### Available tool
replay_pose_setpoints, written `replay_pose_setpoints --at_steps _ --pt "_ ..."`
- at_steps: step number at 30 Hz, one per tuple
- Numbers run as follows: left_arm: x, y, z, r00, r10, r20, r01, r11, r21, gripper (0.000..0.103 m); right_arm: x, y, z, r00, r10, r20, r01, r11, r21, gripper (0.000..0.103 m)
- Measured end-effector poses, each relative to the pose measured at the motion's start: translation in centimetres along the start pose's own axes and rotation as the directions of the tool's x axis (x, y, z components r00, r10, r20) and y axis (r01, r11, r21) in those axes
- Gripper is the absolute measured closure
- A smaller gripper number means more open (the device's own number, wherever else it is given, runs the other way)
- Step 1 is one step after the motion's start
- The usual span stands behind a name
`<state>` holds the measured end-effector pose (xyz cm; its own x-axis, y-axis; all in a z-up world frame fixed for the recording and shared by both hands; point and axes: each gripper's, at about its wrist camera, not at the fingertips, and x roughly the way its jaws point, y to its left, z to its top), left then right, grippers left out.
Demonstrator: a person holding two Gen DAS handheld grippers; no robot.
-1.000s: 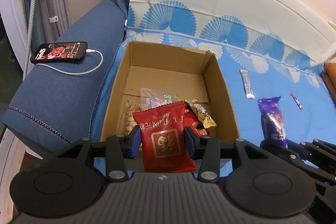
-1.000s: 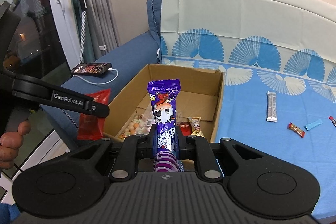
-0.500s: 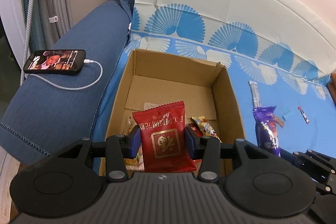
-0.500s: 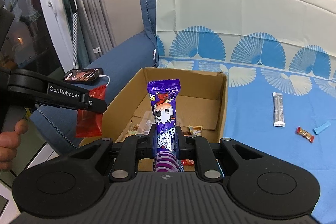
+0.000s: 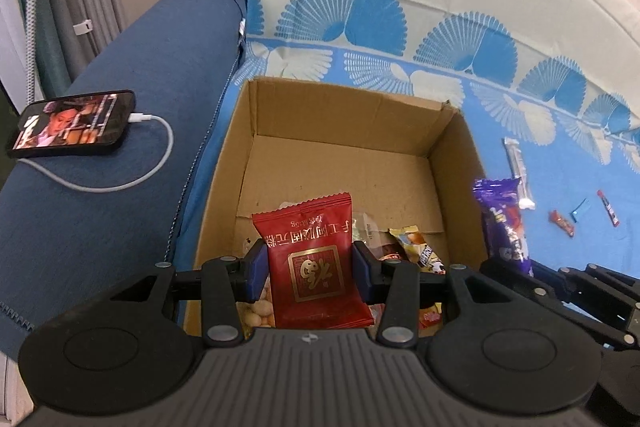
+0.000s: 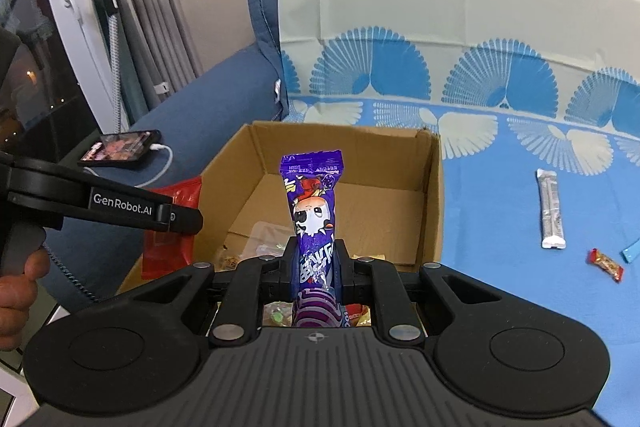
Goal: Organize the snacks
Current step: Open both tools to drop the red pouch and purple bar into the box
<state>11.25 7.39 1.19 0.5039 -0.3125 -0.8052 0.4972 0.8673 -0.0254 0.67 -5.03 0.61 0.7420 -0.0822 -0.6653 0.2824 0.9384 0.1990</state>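
My left gripper [image 5: 309, 271] is shut on a red snack packet [image 5: 310, 259] with gold print, held upright over the near end of an open cardboard box [image 5: 456, 163]. Several small snacks [image 5: 412, 247] lie on the box floor near its front wall. My right gripper [image 6: 316, 263] is shut on a tall purple snack packet [image 6: 312, 203], also standing over the box [image 6: 432, 195]. In the left wrist view that purple packet [image 5: 502, 223] shows beyond the box's right wall. In the right wrist view the left gripper's finger [image 6: 120, 207] and the red packet [image 6: 176, 227] sit at the left.
The box rests on a sofa seat under a blue fan-patterned cloth [image 5: 560, 163]. A silver stick packet [image 6: 551, 211], a small red candy [image 6: 606, 263] and other small wrappers lie on the cloth to the right. A charging phone [image 5: 72, 123] lies on the blue armrest. A person's hand [image 6: 16, 287] grips the left handle.
Both grippers have moved forward and down toward the box with their packets still held. The box now looks larger and nearer in both views.
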Motion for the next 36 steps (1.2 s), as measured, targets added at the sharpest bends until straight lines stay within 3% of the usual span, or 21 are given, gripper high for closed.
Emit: replay_pose_setpoints --at_steps 9,12,13,14,15,16,17,23,29,36 --pt "4.4 -0.1 0.2 0.997 0.031 -0.067 -0.030 0.999 0.020 0.054 3.9 -0.7 -0.3 0.998 -0.014 -0.055 0.014 1.000 0.014 0.085" --pt "5.3 0.1 0.2 0.995 0.047 -0.085 -0.045 0.999 0.028 0.049 4.8 -1.0 -0.4 0.998 -0.014 -0.068 0.015 1.000 0.022 0.084" --pt "5.6 0.3 0.2 0.994 0.058 -0.093 -0.056 0.998 0.024 0.031 5.0 -1.0 -0.4 0.997 -0.016 -0.070 0.018 1.000 0.025 0.080" --pt "5.8 0.4 0.3 0.993 0.070 -0.096 -0.069 0.997 0.017 0.005 5.3 -1.1 -0.3 0.997 -0.024 -0.068 0.026 0.999 0.027 0.062" --pt "5.9 0.6 0.4 0.992 0.088 -0.092 -0.087 0.996 0.010 0.000 5.3 -1.2 -0.3 0.997 -0.034 -0.063 0.036 0.999 0.028 0.050" --pt "5.8 0.8 0.3 0.992 0.104 -0.078 -0.104 0.995 0.002 0.000 5.3 -1.3 -0.4 0.997 -0.051 -0.052 0.052 0.998 0.031 0.029" --pt "5.6 0.9 0.2 0.991 0.109 -0.073 -0.109 0.994 0.001 0.000 5.1 -1.4 -0.5 0.997 -0.059 -0.044 0.061 0.998 0.032 0.023" --pt "4.3 0.7 -1.6 0.989 0.095 -0.114 -0.092 0.995 0.029 0.000 3.0 -1.3 -1.3 0.997 -0.040 -0.067 0.044 0.998 0.050 0.020" --pt "0.5 0.2 -4.5 0.989 0.095 -0.114 -0.093 0.995 0.025 0.000 -1.0 0.4 -2.4 0.997 -0.036 -0.068 0.039 0.998 0.046 0.010" --pt "-3.6 -0.1 -7.1 0.991 0.102 -0.087 -0.100 0.995 0.022 0.000 -5.7 1.8 -4.1 0.999 -0.040 -0.035 0.041 0.999 0.022 0.006"
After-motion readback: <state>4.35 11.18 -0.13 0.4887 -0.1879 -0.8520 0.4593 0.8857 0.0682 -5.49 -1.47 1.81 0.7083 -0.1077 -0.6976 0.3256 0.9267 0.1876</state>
